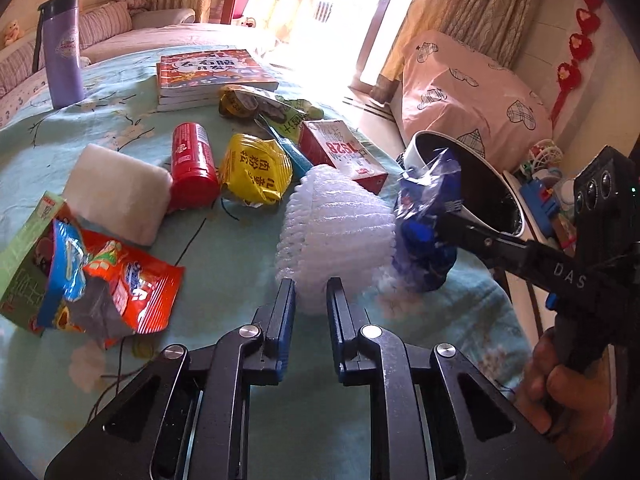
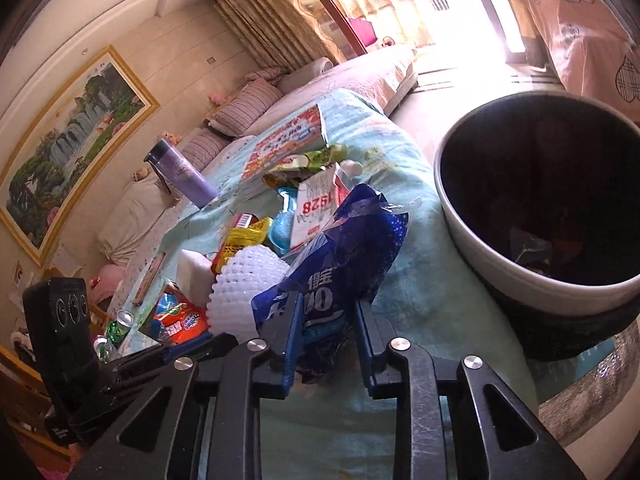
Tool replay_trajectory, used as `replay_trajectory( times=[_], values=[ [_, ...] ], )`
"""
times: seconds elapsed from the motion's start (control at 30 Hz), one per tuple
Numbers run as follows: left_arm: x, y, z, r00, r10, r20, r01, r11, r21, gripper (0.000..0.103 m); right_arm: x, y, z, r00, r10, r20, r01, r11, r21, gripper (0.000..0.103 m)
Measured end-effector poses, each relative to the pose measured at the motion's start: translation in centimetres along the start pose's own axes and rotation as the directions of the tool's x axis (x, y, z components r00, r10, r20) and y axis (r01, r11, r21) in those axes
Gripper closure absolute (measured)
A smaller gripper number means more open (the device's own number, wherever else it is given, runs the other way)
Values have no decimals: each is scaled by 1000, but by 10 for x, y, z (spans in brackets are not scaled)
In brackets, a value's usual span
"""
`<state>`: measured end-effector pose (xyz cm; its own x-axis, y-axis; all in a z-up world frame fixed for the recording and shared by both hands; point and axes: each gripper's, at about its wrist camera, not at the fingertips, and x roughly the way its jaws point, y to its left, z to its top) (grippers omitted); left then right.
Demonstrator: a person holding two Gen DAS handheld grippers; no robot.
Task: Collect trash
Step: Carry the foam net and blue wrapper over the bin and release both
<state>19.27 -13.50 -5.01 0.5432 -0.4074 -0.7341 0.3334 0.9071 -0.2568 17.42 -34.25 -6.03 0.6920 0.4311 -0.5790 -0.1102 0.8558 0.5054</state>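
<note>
The right gripper [image 2: 326, 326] clamps a crumpled blue wrapper [image 2: 340, 256] on the tablecloth [image 2: 420, 288] while the left gripper [image 1: 311, 296] pinches white foam netting [image 1: 336, 220], both grasps made, needing a lift toward the bin [image 2: 500, 268] alongside.

L gripper [image 1: 311, 294]: blk frame, blue pads, silver screws | R gripper [image 2: 327, 312]: same, "DAS" mark

light: strong daylight admitted through window [image 1: 340, 12] ahead of gripper, blown out | shadows: soft | blur: slight | edges: fisheye-bent, corners vignetted black
</note>
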Motion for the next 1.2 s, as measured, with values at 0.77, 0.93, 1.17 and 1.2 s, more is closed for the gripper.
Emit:
replay_trajectory(
  times=[0.77,0.93,1.17,1.2],
  values=[
    [-46,-69,10,992,-59,114,48,995,90,92,-90,-27,1,983,-87,163,80,996,46,86],
    [-39,-88,14,992,-74,103,61,991,119,92,-98,-36,2,978,-102,184,91,994,63,86],
    [-29,-117,25,991,-84,102,67,985,158,92,-107,-53,8,973,-118,196,105,991,79,86],
    [-28,-120,26,991,-85,102,67,984,162,92,-107,-54,11,973,-119,197,106,991,77,86]
  ],
)
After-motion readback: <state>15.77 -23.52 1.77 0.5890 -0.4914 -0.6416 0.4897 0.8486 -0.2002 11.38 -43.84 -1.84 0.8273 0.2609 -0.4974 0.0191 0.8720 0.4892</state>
